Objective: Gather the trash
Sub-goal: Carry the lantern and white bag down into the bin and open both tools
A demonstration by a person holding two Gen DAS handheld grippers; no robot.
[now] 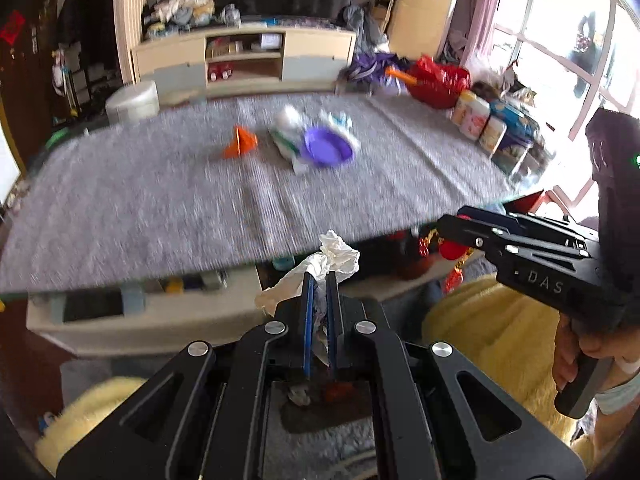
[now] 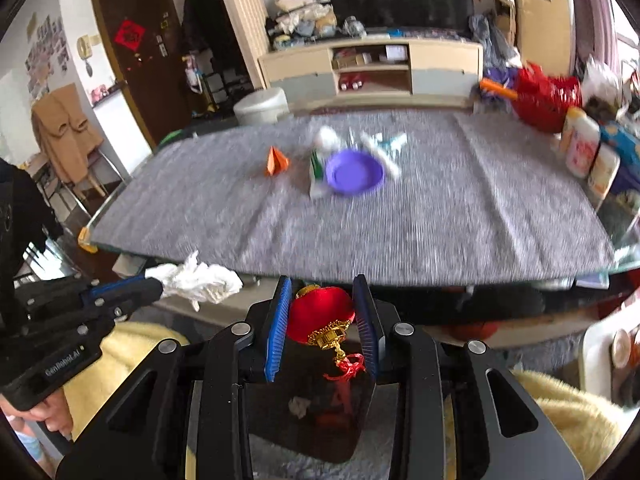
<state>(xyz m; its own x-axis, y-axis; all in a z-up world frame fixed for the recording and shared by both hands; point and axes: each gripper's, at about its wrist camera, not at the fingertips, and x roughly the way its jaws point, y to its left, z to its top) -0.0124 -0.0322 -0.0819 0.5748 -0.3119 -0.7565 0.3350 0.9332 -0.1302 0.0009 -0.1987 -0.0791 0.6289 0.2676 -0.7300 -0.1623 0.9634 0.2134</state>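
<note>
left wrist: jaws tight on crumpled white tissue (image 1: 334,254); right jaws around round red lantern ornament (image 2: 320,314).

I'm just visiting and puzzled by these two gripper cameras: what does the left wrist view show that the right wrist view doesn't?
Only the left wrist view shows the bright window on the right side of the room.

Only the right wrist view shows the dark brown door and the red lantern ornament with gold tassel clamped between its own blue pads.

Both show the grey-carpeted table, the purple plastic plate, the orange paper cone, and the crumpled white tissue pinched in the left gripper.
</note>
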